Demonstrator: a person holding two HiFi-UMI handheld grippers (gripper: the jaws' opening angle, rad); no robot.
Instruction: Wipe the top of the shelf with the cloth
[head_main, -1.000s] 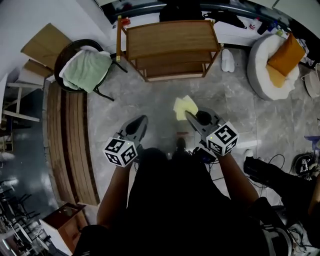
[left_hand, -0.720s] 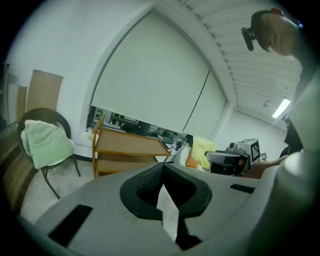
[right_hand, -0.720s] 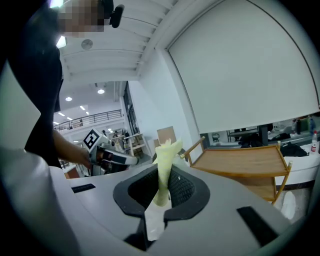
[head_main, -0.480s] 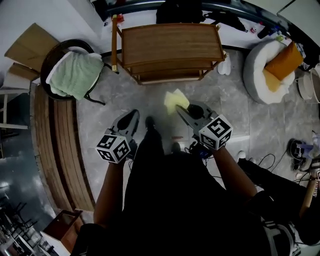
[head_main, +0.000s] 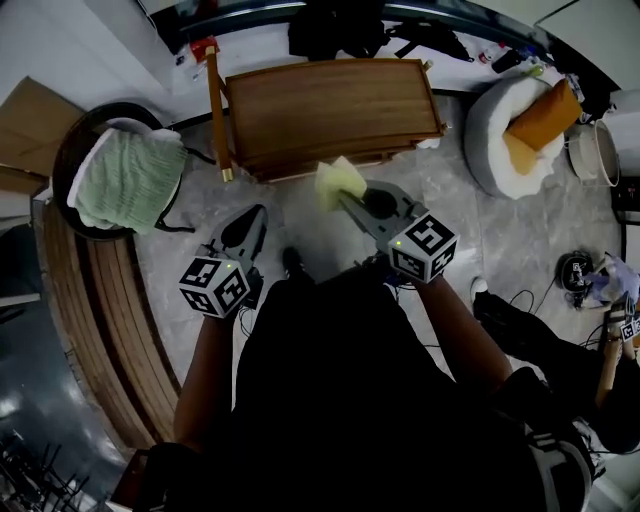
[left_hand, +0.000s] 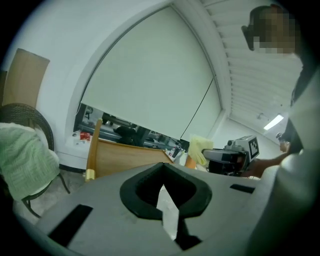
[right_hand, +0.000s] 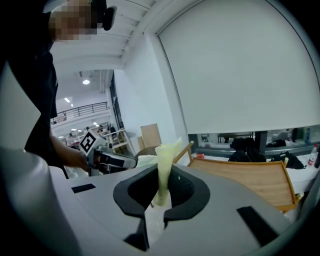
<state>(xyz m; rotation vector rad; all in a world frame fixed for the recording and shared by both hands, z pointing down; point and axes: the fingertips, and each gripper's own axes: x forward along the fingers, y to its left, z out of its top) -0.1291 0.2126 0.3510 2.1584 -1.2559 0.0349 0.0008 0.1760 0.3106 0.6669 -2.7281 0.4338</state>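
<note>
Approach is in hand: the right gripper is clamped on the pale yellow cloth, held just short of the front edge of the brown wooden shelf and not yet on its top. The left gripper has its jaws together on nothing. Next, I judge, the cloth must clear that edge, lie flat and sweep sideways. The top looks bare; the dark chair draped with a green towel and the white round cushion flank it, apart

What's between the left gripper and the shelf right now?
Head view: only bare grey floor separates the left gripper from the shelf; nothing stands there.
</note>
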